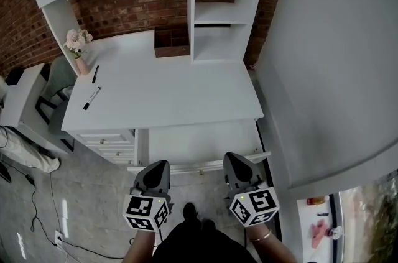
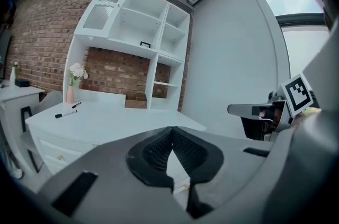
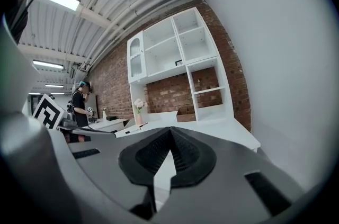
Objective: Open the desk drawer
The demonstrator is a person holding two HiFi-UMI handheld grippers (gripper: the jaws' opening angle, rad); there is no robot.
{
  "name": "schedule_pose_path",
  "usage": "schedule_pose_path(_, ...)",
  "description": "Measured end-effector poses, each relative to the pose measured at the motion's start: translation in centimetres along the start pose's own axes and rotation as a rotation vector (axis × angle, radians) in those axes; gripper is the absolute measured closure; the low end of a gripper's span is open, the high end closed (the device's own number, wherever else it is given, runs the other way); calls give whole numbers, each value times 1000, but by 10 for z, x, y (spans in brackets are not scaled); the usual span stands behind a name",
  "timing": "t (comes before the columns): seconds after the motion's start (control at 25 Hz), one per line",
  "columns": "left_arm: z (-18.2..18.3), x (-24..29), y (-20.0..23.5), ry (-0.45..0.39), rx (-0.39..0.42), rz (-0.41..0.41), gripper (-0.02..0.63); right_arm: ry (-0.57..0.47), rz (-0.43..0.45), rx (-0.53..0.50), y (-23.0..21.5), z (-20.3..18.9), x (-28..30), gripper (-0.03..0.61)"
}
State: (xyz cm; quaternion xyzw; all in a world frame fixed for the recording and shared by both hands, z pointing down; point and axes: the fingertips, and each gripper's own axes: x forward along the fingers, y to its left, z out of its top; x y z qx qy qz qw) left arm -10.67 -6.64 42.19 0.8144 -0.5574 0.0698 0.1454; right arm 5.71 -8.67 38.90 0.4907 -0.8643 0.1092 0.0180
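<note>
One vase (image 1: 81,64): flowers (image 1: 77,39) inside, 10 o'clock on desk (image 1: 174,94)
Drawer (image 1: 199,142): white, pulled out, desk's 6 o'clock edge
Left gripper (image 1: 160,164), right gripper (image 1: 232,156): jaws pressed together, empty

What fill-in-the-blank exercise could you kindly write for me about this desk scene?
1. In the head view, the vase of flowers stands near the ___ edge of the desk.
2. The wall behind the desk is made of ___.
3. Near the vase lie ___ black pens.
4. The left gripper and the right gripper are empty, each with its jaws ___.

Missing words: left; brick; two; shut.
</note>
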Motion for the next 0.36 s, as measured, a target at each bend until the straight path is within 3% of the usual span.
schedule_pose_path(0.36,7,1,-4,-16,10,8,604,-2,1,-10,-5,0,-5,575)
